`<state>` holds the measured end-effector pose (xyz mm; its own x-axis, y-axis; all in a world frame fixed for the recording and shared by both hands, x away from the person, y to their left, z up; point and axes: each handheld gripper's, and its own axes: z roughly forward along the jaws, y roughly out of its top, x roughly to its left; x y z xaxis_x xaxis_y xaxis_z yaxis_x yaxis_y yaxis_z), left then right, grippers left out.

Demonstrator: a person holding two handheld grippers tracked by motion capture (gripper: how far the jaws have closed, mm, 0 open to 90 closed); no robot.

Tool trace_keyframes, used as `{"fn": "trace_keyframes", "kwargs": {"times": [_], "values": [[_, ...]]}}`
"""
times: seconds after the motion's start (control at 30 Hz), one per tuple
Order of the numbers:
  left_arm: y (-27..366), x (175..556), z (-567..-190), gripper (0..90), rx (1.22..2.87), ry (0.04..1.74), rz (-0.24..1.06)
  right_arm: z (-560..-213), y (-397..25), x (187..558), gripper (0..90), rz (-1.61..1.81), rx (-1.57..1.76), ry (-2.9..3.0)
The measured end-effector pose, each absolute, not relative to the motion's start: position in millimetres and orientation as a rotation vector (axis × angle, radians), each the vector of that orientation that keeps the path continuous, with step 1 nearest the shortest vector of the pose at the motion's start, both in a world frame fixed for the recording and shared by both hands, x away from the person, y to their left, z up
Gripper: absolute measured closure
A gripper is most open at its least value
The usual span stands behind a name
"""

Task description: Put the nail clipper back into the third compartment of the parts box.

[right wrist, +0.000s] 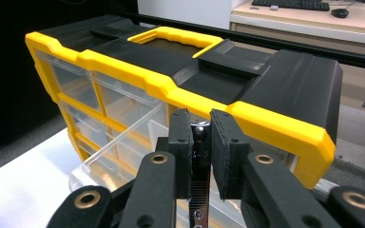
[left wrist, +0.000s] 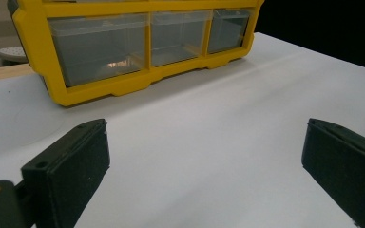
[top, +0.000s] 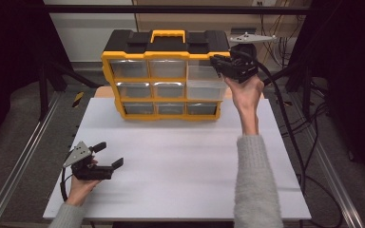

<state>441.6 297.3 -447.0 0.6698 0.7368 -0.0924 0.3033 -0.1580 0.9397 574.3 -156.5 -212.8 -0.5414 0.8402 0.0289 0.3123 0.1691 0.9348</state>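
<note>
Pinched between the two black jaws of the right gripper (right wrist: 200,137) was a slim metal tool (right wrist: 200,156), shiny with a ridged shank, standing upright in the right gripper view; its exact kind could not be told. The jaws were closed against it on both sides. Tool and gripper were held up at the top right corner of the yellow and black drawer organizer (top: 166,76), just in front of the upper right clear drawer (top: 202,71), which stood pulled out from the frame. In the high view the right gripper (top: 225,64) sat at that corner. The organizer stood at the far edge of the white table (top: 180,156). The left gripper (top: 108,155) hovered low over the near left of the table, well apart from the organizer, jaws spread wide with nothing between them.
</note>
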Motion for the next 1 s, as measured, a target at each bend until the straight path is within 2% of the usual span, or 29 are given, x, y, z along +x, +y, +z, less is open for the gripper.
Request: {"fn": "trace_keyframes", "kwargs": {"times": [1.0], "values": [[297,442,-447,2.0,1.745,0.838,0.473,-235,-163,578,79.6,1.309,1.119,1.965]]}}
